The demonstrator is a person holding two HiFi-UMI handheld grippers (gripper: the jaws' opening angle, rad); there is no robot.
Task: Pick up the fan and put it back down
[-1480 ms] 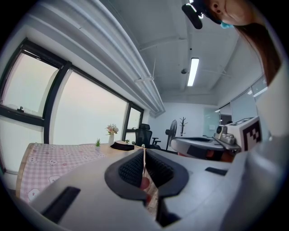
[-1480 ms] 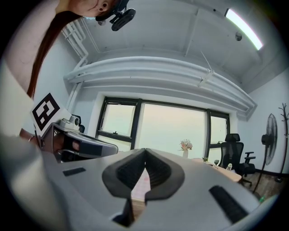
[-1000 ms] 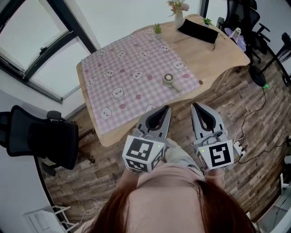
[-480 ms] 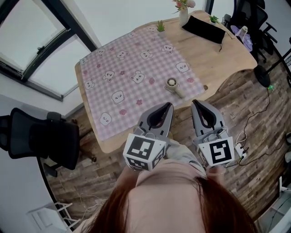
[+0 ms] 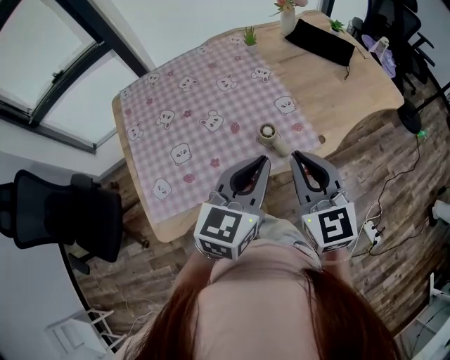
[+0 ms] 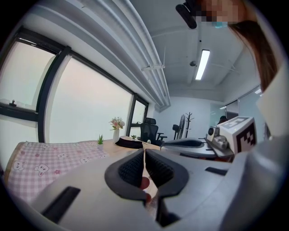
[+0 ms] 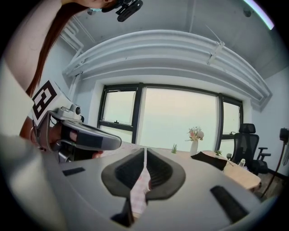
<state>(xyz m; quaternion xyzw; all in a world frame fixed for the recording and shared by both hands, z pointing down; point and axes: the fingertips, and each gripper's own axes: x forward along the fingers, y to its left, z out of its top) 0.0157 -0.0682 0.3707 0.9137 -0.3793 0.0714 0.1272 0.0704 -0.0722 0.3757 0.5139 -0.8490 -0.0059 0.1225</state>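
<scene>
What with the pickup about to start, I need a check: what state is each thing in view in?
left gripper: shut, empty.
right gripper: shut, empty.
fan: lying on the checked cloth, untouched.
checked cloth: spread flat on the table.
vase: upright, flowers in it.
black pouch: lying flat.

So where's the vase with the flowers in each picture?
Head view: the vase is at the top edge, on the table's far end.
Left gripper view: the vase is left of centre, against the window.
Right gripper view: the vase is right of centre, against the window.
Shared landmark: the black cloth lying just beside it.
</scene>
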